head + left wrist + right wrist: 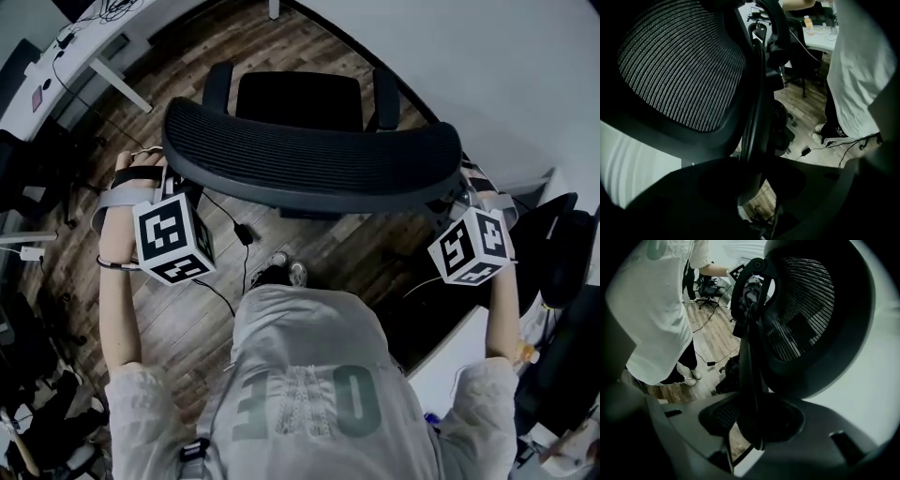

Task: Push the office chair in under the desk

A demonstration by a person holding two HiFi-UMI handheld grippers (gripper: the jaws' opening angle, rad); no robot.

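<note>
Nearest the head camera we note the person's grey shirt (309,375), with both forearms stretched forward. Left gripper (172,187) sits at the left end of the backrest (375,164) of the office chair (309,155); right gripper (462,192) sits at the right end. Each carries its marker cube (173,239) on top.

Left gripper view: we see the backrest's dark side rim (757,93) running down between the two jaws of the left gripper (752,183). Jaws stand fairly wide but are closed in on the rim. The pads look to press on it, though a sliver of floor shows beside the right-hand pad. Mesh (679,65) fills the upper left.

Right gripper view: same arrangement, mirrored. The rim (747,357) passes between the jaws of the right gripper (757,420), which clamp it at a moderate width.

Chair position: upright on the wooden floor (187,319), backrest toward the person, seat (298,98) and armrests (217,86) pointing to the white desk (487,66). The seat stands just before the desk's curved edge and is not under the top. The right armrest lies nearest that edge.

Also on the floor: a black cable (242,232) with an adapter, just behind the chair and near the person's shoes (281,272).
</note>
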